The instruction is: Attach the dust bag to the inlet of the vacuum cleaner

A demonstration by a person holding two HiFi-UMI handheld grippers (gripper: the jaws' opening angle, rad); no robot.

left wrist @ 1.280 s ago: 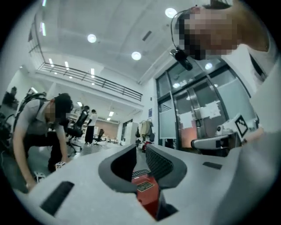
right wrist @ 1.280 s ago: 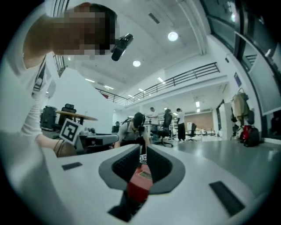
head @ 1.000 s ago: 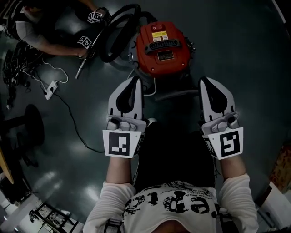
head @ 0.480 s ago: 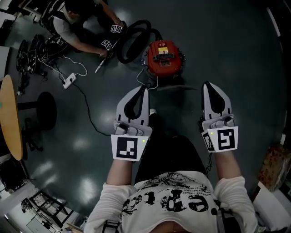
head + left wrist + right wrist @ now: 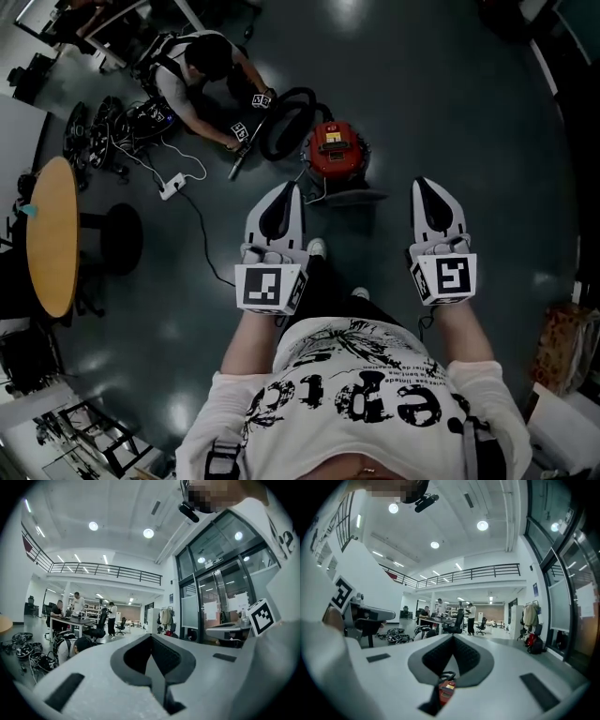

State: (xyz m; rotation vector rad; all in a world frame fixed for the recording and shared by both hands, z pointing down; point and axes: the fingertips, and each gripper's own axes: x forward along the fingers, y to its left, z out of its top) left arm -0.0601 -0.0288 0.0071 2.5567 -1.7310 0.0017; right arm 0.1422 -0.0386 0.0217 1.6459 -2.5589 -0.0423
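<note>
Open office, desks [image 5: 437, 618], chairs [image 5: 457, 621], mezzanine [image 5: 487, 572]

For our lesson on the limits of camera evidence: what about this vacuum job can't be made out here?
- The dust bag: seen in no view.
- The inlet of the vacuum cleaner: head view, too small to make out.
- The vacuum cleaner, right gripper view: only a red sliver shows behind the right gripper's shut jaws.

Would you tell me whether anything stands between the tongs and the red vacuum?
Nothing visible does. The left tongs and right tongs are shut and empty. Only a flat grey piece lies on the near side of the vacuum, low on the floor.
</note>
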